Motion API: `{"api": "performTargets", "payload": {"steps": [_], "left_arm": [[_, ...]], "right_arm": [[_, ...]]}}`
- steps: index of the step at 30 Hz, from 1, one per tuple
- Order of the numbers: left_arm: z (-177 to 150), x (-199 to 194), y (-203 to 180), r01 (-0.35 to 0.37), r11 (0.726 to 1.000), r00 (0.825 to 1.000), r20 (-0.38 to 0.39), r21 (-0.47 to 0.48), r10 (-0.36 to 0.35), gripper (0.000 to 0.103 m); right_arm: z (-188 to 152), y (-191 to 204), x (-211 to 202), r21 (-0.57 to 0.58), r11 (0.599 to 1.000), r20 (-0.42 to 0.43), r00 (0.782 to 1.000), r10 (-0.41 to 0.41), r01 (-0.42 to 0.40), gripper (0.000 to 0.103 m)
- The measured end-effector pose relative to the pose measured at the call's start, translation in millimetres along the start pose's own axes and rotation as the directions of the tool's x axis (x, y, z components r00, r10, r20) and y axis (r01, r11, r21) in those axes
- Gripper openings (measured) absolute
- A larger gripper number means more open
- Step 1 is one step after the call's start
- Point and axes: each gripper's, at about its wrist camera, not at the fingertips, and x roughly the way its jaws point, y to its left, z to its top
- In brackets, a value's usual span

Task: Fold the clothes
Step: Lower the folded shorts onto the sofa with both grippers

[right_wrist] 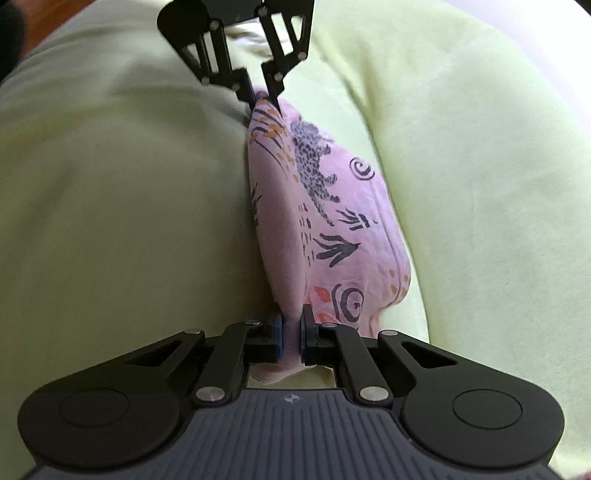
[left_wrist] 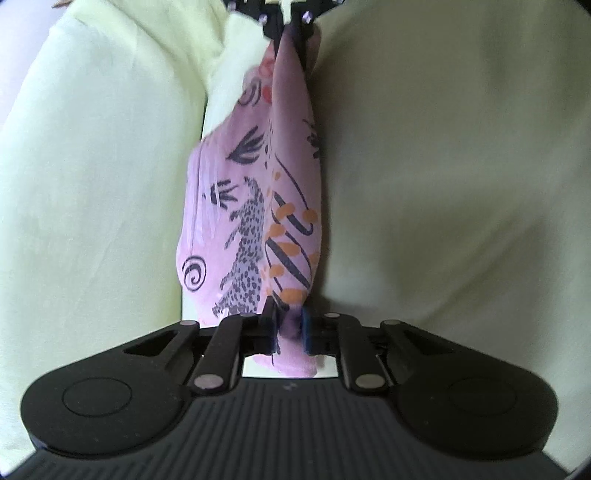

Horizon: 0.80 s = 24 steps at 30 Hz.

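Pale green fabric (left_wrist: 443, 184), soft and lightly creased, fills the background of both wrist views; whether it covers a bed or a table cannot be told. In the left wrist view a raised fold of it runs up the left side, and a whiter strip of cloth (left_wrist: 236, 74) shows beside the garment near the top.

Stretched between the two claws is a pink cotton garment printed with dark spotted leopards, black spirals, leaf shapes and orange dots (left_wrist: 255, 206). It hangs as a narrow, doubled-over band, held clear above the green fabric, with loose folds bulging to one side.

The left claw (left_wrist: 290, 330) is pressed together on one end of the garment: its blue-padded fingers (left_wrist: 308, 332) pinch a bunched edge, and a small tail of pink cloth pokes out below them toward the camera. At the top of that same view the right claw (left_wrist: 286, 27) grips the far end, its black linkage partly cut off by the frame.

From the right wrist view the picture is mirrored. The right claw (right_wrist: 291, 338) pinches the pink garment (right_wrist: 325, 206) between its blue pads (right_wrist: 279, 338), again with a little cloth poking through. The left claw (right_wrist: 264, 98) is seen at the far end, its black fingers closed on the cloth's upper corner.
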Motion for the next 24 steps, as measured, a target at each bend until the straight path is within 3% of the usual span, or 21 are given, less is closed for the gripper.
{"api": "performTargets", "payload": {"steps": [3, 6, 12, 14, 16, 18, 19, 21, 24], "left_arm": [[31.2, -21.6, -17.0, -0.01, 0.997, 1.0, 0.029, -0.079, 0.013, 0.011], [66.0, -43.0, -40.5, -0.018, 0.992, 1.0, 0.018, -0.128, 0.02, 0.01], [98.4, -78.2, -51.2, 0.02, 0.968, 0.999, -0.023, -0.25, -0.027, 0.011], [109.1, -89.9, -54.6, 0.032, 0.956, 0.998, -0.036, -0.29, -0.044, 0.016], [119.7, -101.6, -57.9, 0.043, 0.943, 0.997, -0.047, -0.33, -0.062, 0.018], [114.8, -117.3, -32.3, 0.079, 0.884, 0.996, 0.002, -0.46, -0.089, 0.019], [112.2, -118.5, -17.6, 0.094, 0.832, 0.995, 0.027, -0.547, -0.095, 0.019], [107.0, -119.7, 12.0, 0.126, 0.696, 0.992, 0.079, -0.707, -0.099, 0.019], [82.5, -97.4, 59.3, 0.104, 0.444, 0.994, 0.08, -0.89, -0.071, 0.019]], "right_arm": [[-18.4, 8.6, -30.2, -0.023, 1.0, -0.016, 1.0, 0.001, -0.001, 0.007], [-35.7, 32.6, -68.2, 0.036, 0.999, -0.03, 1.0, 0.002, -0.001, 0.007], [-63.6, 88.2, -128.9, 0.122, 0.993, -0.049, 0.999, -0.004, 0.01, 0.011], [-70.6, 101.2, -141.4, 0.173, 0.985, -0.058, 0.998, 0.002, 0.008, 0.036], [-77.2, 99.6, -159.3, 0.272, 0.962, -0.037, 0.999, 0.011, 0.0, 0.044], [-86.1, 85.5, -177.7, 0.417, 0.908, 0.007, 0.999, 0.037, -0.036, 0.045], [-94.0, 69.1, -184.6, 0.524, 0.849, 0.043, 0.998, 0.046, -0.062, 0.048], [-115.4, 34.9, -182.6, 0.694, 0.71, 0.113, 0.992, 0.055, -0.118, 0.049], [-153.4, -22.2, -161.8, 0.879, 0.418, 0.231, 0.972, 0.049, -0.23, 0.051]]}}
